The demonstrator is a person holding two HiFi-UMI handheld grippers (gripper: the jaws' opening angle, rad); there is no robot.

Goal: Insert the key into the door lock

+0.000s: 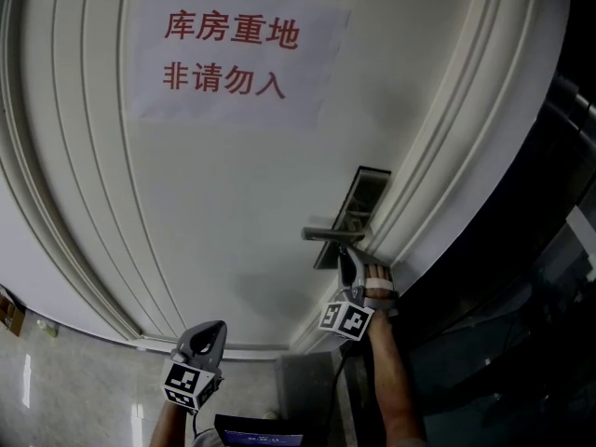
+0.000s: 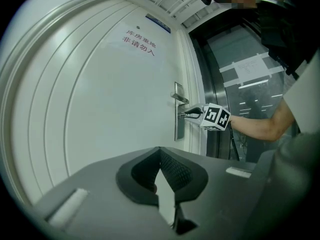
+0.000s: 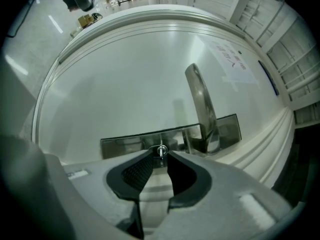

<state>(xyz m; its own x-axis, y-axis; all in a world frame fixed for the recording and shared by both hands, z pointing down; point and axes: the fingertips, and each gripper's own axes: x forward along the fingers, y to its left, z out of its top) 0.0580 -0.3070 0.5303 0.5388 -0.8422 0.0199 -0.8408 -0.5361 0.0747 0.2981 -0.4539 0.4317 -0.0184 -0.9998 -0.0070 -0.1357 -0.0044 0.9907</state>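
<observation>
**Key seated in the lock, right gripper loose around it**

The key (image 3: 160, 150) sits in the keyhole of the metal lock plate (image 3: 130, 145), which runs along the latch edge of the white door (image 1: 233, 184), close to the frame moulding. Only its small bright head shows, edge-on, below the lever handle (image 3: 202, 109). The right gripper (image 3: 160, 156) is held level against the plate with its jaws apart. The key head stands between the tips, and neither pad seems to press on it.

The left gripper (image 2: 160, 151) hangs well away, lower and out from the door, with its jaws together and nothing in them. It takes no part here. A paper sign (image 1: 233, 54) with red characters is stuck high on the door.

Judging from this, insertion looks complete and the step in hand is the release. The next move calls for drawing the right gripper straight back along the key's line. The jaws should stay wide enough that neither pad catches the head and drags or tilts the key out.
</observation>
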